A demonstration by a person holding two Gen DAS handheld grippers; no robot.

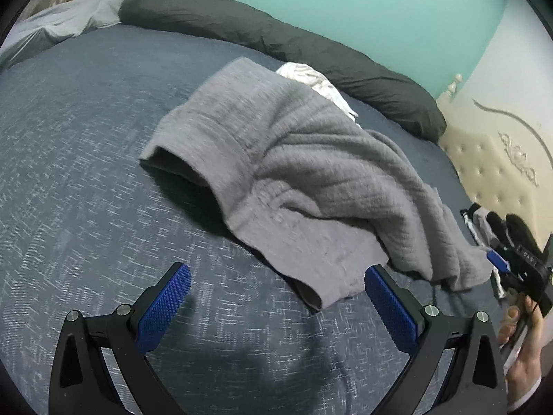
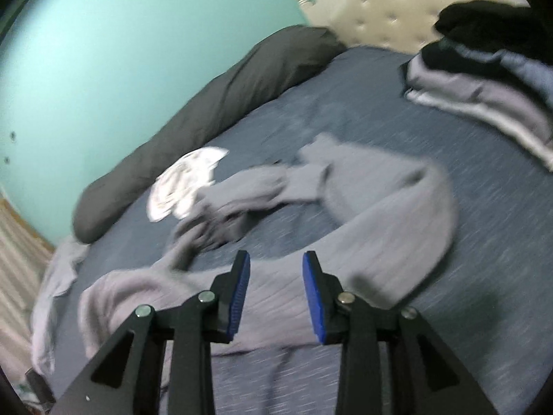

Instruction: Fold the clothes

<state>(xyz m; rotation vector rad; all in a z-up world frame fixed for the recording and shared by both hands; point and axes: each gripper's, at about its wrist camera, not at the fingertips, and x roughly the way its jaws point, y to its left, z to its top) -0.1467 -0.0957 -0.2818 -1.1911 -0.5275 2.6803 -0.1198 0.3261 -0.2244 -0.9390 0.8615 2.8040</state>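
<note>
No legible labels or writing. The bed [image 1: 86,138] carries a blue-grey flecked cover, a dark bolster [image 1: 276,41] along its far edge by the teal wall [image 1: 345,7], and a cream tufted headboard [image 1: 490,176]. A grey knit sweater [image 1: 293,173] lies crumpled mid-bed, over a white garment [image 1: 318,81]. Left hand-held gripper [image 1: 276,297] open, empty, just short of the hem. Right hand-held gripper [image 2: 276,294] open above the sweater. Folded clothes [image 2: 484,79] stacked near the headboard.

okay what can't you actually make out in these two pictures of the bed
- White cloth: left wrist view, mostly hidden behind the grey sweater.
- Sweater's shape: right wrist view, motion blur smears it.
- Dark pile of clothes: right wrist view, cut off by the edge.
- Right tongs: left wrist view, partly cut off.
</note>
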